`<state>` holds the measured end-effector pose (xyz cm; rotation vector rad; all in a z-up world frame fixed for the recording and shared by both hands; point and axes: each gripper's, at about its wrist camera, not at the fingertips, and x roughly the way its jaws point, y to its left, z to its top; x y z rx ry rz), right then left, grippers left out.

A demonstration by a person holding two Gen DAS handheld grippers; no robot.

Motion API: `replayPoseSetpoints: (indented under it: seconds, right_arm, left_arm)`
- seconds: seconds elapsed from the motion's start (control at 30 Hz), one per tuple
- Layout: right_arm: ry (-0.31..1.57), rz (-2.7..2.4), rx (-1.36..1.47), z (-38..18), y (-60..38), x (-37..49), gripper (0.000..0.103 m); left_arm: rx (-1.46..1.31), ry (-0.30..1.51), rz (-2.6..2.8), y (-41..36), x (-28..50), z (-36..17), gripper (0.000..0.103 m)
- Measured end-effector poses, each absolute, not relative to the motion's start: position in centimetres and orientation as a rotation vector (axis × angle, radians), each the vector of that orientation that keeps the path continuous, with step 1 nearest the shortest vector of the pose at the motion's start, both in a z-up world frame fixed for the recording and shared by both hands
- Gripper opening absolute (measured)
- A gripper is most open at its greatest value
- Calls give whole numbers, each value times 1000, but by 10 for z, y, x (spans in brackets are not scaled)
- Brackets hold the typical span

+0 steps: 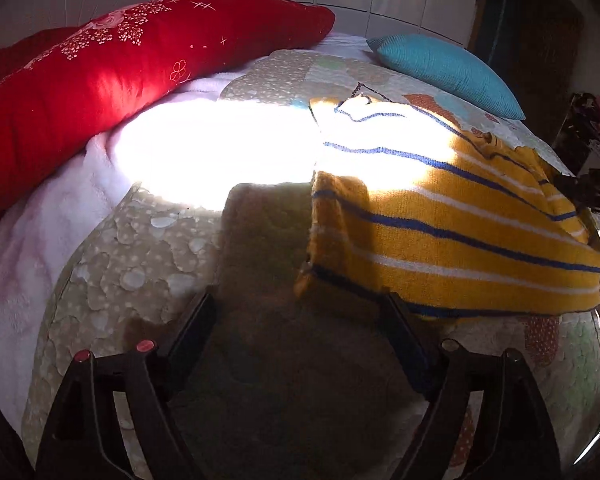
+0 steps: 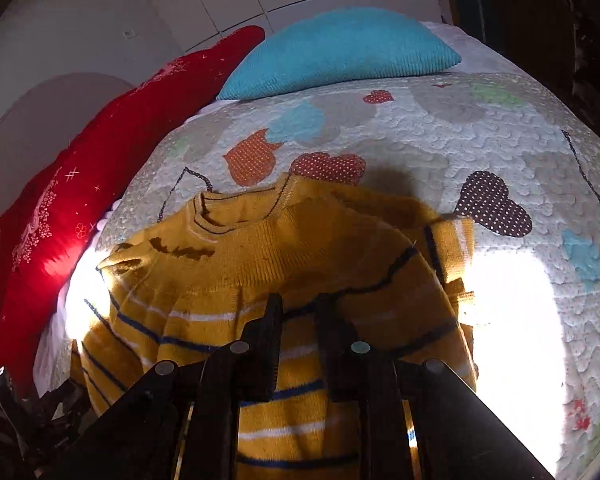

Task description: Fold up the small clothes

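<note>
The fold looks partly made. In the left wrist view the mustard striped sweater (image 1: 440,216) lies doubled on the quilt (image 1: 140,248), one straight folded edge facing the left gripper (image 1: 300,312), so at least one side seems turned in. Squaring it up and the final fold appear to be left.

The left gripper hangs wide open with nothing between its fingers; the sweater lies ahead and to its right, its near corner just beside the right finger.

The right gripper (image 2: 298,316) has its fingers drawn close together over the sweater's (image 2: 260,264) body, apparently pinching a ridge of knit, with the ribbed collar just ahead of it.

The knit is thick, yellow with navy and white stripes, rumpled and partly washed out by sunlight.
</note>
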<state>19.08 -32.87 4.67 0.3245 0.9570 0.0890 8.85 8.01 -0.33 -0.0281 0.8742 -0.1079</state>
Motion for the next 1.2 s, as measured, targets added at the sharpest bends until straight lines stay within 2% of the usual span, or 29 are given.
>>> replayPoseSetpoints:
  seconds: [0.13, 0.3, 0.37, 0.4, 0.43, 0.67, 0.9, 1.2]
  right_arm:
    - [1013, 0, 341, 16, -342, 223, 24]
    - [989, -37, 221, 21, -330, 220, 28]
    - [984, -66, 164, 33, -321, 211, 37]
    - [967, -52, 171, 41, -317, 203, 47]
    - [941, -21, 193, 51, -313, 194, 54]
    - [869, 205, 184, 91, -259, 131, 69]
    - [903, 242, 131, 59, -246, 76, 69]
    - [865, 132, 180, 53, -302, 33, 69]
  left_arm:
    - [-3, 846, -122, 76, 85, -7, 91]
    - [-25, 833, -145, 80, 83, -8, 93]
    - [-27, 830, -149, 80, 83, -8, 93]
    - [-28, 829, -149, 80, 83, -8, 93]
    - [-27, 829, -149, 80, 83, -8, 93]
    - [-29, 854, -139, 79, 84, -7, 94]
    - [-263, 933, -313, 89, 115, 17, 94]
    - [-367, 1028, -466, 56, 188, 4, 94]
